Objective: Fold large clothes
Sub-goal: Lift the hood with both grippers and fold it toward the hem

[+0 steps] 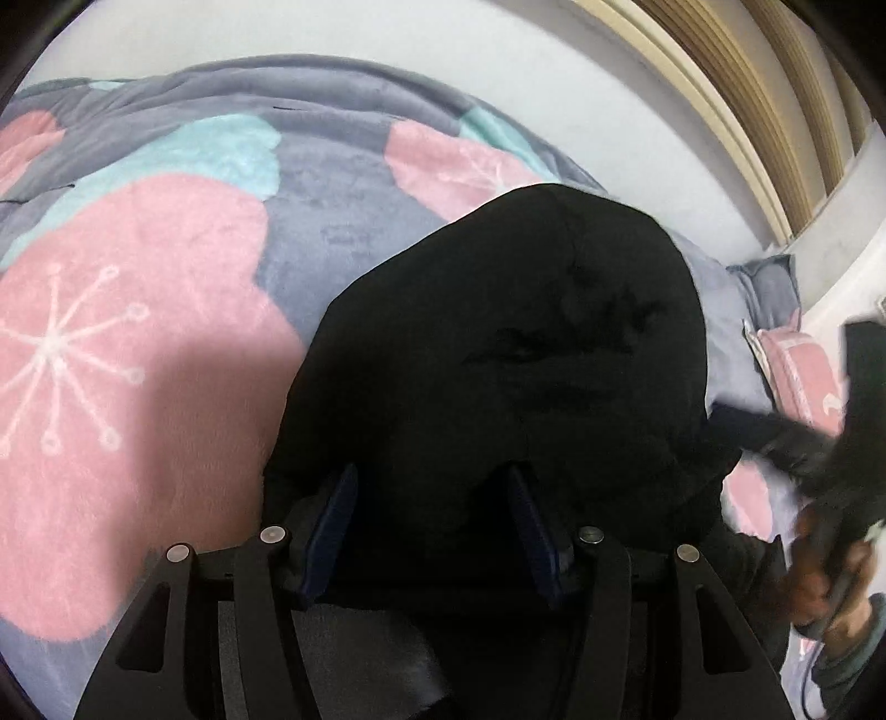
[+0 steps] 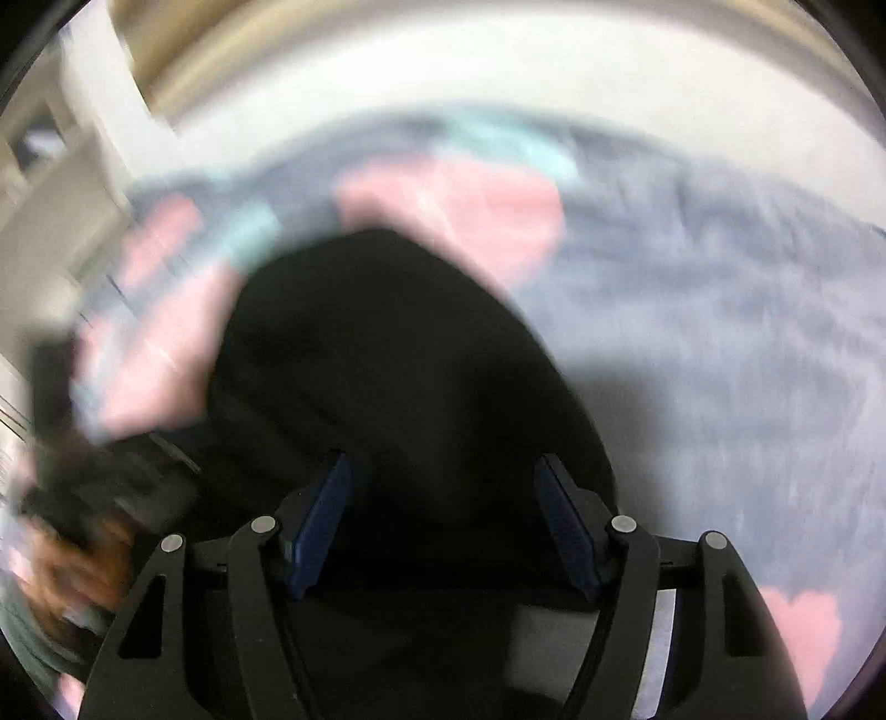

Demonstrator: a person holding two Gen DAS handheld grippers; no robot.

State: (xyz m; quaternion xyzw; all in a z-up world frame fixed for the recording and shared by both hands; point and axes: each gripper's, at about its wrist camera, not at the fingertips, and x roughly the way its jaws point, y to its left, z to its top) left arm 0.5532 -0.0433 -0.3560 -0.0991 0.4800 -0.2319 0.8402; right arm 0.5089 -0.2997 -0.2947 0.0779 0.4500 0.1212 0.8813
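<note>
Left gripper (image 1: 432, 515): both blue pads stand apart at a middling gap, low in the left wrist view. The black garment (image 1: 498, 354) fills the space between them and runs over the nearer linkage. Whether the pads press on the cloth cannot be told; black fabric against black fingers hides the contact.

Right gripper (image 2: 443, 515): its jaws stand wide. Black cloth lies beneath and between the pads, but neither pad visibly bears on it; the picture is smeared by motion, so this reading is limited. In the left wrist view the right gripper appears as a dark blur at the right edge, carried in a hand (image 1: 825, 576) with a grey sleeve.

Garment: a black mound lying on the blanket (image 1: 138, 343), near the grippers and rising away from them. A dark strip of it trails right toward the other gripper.

Blanket: plush, grey with pink and teal patches, one pink patch bearing a white starburst. It spreads left and beyond the garment, over a white bed surface (image 1: 387, 33).

Far right: a pale, ribbed wooden frame (image 1: 736, 94) curves along the bed's edge.
</note>
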